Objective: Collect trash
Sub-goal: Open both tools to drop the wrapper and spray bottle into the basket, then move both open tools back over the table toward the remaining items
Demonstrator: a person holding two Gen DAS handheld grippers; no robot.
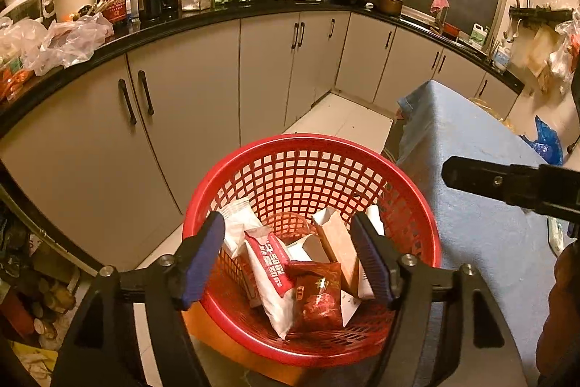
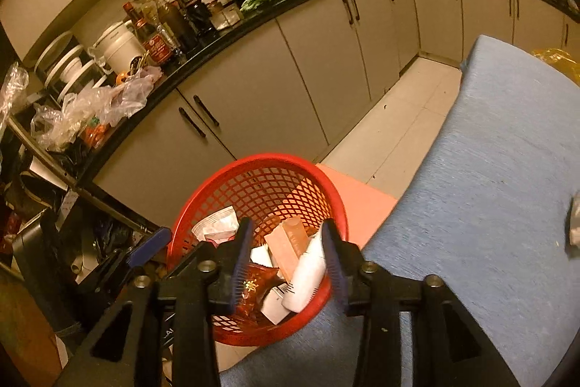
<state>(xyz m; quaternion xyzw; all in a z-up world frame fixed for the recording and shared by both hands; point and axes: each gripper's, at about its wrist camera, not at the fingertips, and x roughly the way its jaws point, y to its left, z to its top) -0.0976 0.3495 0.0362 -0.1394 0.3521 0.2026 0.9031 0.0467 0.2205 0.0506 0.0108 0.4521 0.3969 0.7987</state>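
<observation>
Over the red basket (image 1: 311, 169) both grippers hang, pointing down into it. The basket sits on an orange stool (image 2: 357, 202) on the floor, just beside the table with the blue cloth (image 2: 489, 169).

The left gripper (image 1: 290, 252) has its fingers wide apart, and nothing is pinched between them. The right gripper (image 2: 286, 263) has its fingers part way apart too. A white wrapper (image 2: 308, 272) shows between them, but it looks like it lies in the basket, and the pads do not press on it.

Inside the basket is the trash: a red and white packet (image 1: 268, 272) near the middle, a dark red packet (image 1: 320, 296) at about 5 o'clock from it, a brown carton (image 1: 337, 242) at 2 o'clock, and a white packet (image 1: 237, 220) at 11 o'clock.

I think this is the drop step, with both hands now let go of their trash.

One more small grey scrap (image 2: 574, 220) lies on the blue cloth, at 3 o'clock in the right view. Next, a gripper should lift clear of the basket, swing over to that scrap, and close on it.
</observation>
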